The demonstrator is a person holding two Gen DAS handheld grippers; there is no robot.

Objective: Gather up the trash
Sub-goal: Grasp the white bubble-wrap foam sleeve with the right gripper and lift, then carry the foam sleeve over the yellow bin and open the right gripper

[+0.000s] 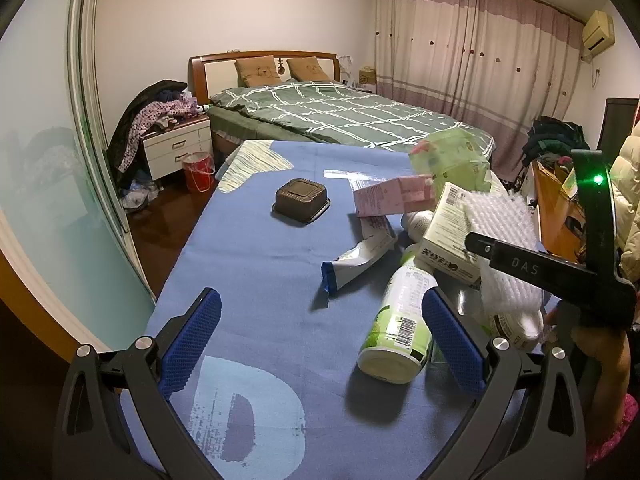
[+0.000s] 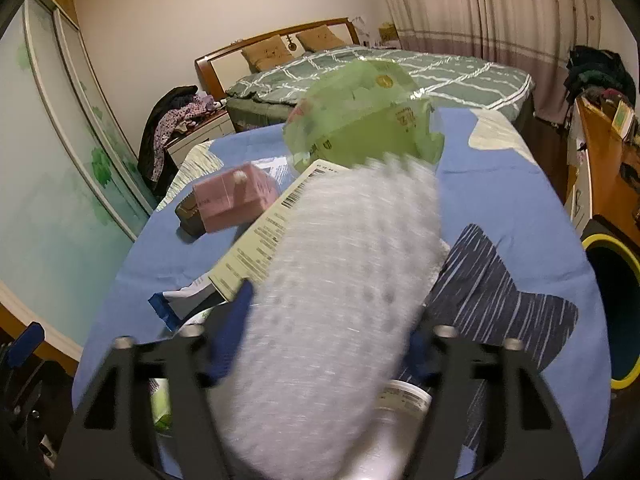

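White foam wrap [image 2: 332,304]: a blurred, dimpled sheet between the two blue pads of the right claw [image 2: 320,340], which presses on it from both sides, so the right claw grips the wrap. In the left wrist view the same wrap [image 1: 506,240] hangs under the right claw's black finger, over the heap of trash at the right side of the counter [image 1: 248,240], which is covered with a blue cloth.

Heap, working outward from the wrap:
- cream carton with barcode [image 2: 264,236], touching the wrap's left edge
- green-and-white bottle [image 1: 396,320] lying on its side, base toward the camera
- white pouch with blue end [image 1: 356,256], flat on the cloth to the left of the bottle
- pink box [image 2: 234,200] behind the carton
- crumpled green plastic bag [image 2: 360,120] at the back of the heap
- white tub lid [image 2: 406,396] just below the wrap

Dark brown plastic tray [image 1: 301,202]: upside down, alone, well apart from the heap toward the far end of the counter.

Left claw [image 1: 320,344]: jaws spread wide, nothing between the pads, above bare cloth; its right pad is just beside the bottle.

Yellow-rimmed bin [image 2: 612,308] at the counter's right edge. Bed [image 1: 340,116] beyond the counter.
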